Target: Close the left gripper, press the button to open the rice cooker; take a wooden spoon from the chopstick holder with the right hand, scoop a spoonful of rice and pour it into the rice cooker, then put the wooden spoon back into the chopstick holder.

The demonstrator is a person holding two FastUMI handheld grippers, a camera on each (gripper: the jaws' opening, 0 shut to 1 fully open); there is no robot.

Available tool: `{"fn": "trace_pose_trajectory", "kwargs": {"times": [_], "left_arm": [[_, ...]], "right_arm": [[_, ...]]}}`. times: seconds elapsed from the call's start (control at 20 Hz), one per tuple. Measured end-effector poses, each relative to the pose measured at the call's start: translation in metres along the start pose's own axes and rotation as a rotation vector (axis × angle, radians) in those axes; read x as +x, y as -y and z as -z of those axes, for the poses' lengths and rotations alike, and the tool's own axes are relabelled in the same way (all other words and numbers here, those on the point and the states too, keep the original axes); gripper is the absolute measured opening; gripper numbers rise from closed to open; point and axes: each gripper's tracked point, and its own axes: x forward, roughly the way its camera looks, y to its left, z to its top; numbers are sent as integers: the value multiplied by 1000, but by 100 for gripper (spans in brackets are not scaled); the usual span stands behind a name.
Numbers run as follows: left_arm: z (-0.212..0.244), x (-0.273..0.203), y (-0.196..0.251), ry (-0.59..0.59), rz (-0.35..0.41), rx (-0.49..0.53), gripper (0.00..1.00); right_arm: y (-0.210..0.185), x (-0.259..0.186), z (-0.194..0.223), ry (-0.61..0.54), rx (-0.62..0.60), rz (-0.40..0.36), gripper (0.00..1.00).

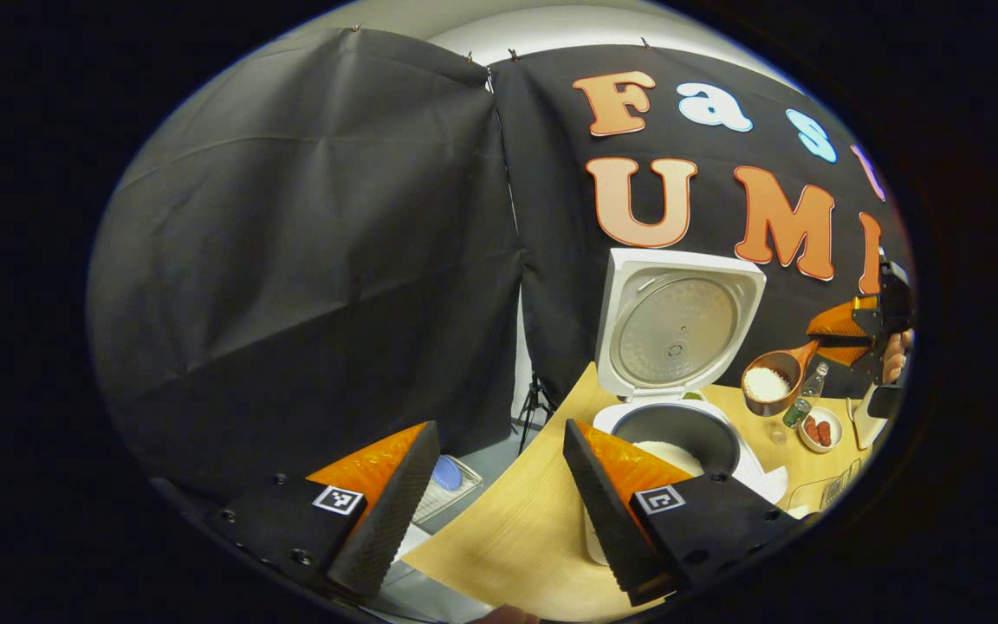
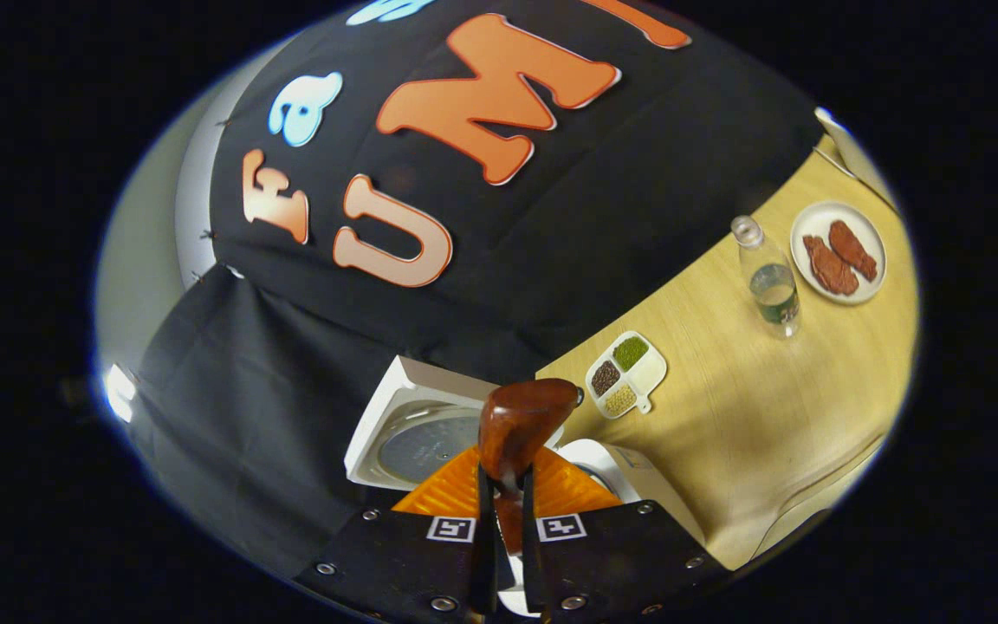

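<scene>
Left gripper (image 1: 482,503) is sitting at the bottom of the left gripper view, jaws spread wide with nothing between them, hanging over the near table (image 1: 516,529) edge.

Just beyond it, lower right, one rice cooker (image 1: 677,433) is standing with its lid (image 1: 679,325) tipped upright and rice showing in the pot.

Farther right, at mid-height, the right gripper (image 1: 845,340) is holding one wooden spoon (image 1: 774,380) level beside the lid, bowl heaped with white rice; a hand (image 1: 896,354) is gripping it at the frame edge.

In the right gripper view, the jaws are pinching the spoon handle at bottom centre, the bowl's underside facing the camera.

Beyond, right of centre: one divided dish (image 2: 626,374) with three grain compartments, then one bottle (image 2: 769,277), then one plate (image 2: 839,253) carrying two reddish pieces.
</scene>
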Motion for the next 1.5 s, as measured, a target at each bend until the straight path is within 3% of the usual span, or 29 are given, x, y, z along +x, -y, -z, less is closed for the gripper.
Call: {"fn": "trace_pose_trajectory", "kwargs": {"times": [0.25, 0.65, 0.85, 1.3, 1.5], "left_arm": [[21, 19, -13, -44, -3, 4, 98], [27, 28, -27, -48, -9, 17, 98], [30, 29, -27, -51, -7, 15, 99], [36, 26, -36, -62, -21, 14, 99], [30, 19, -50, -28, -56, 39, 99]], "right_arm": [[-2, 24, 19, 0, -245, 118, 11], [-30, 32, 37, 18, -475, 130, 11], [-49, 31, 40, 45, -636, 121, 11], [-98, 22, 55, 145, -928, 20, 11], [-113, 17, 62, 201, -1093, -6, 11]]}}
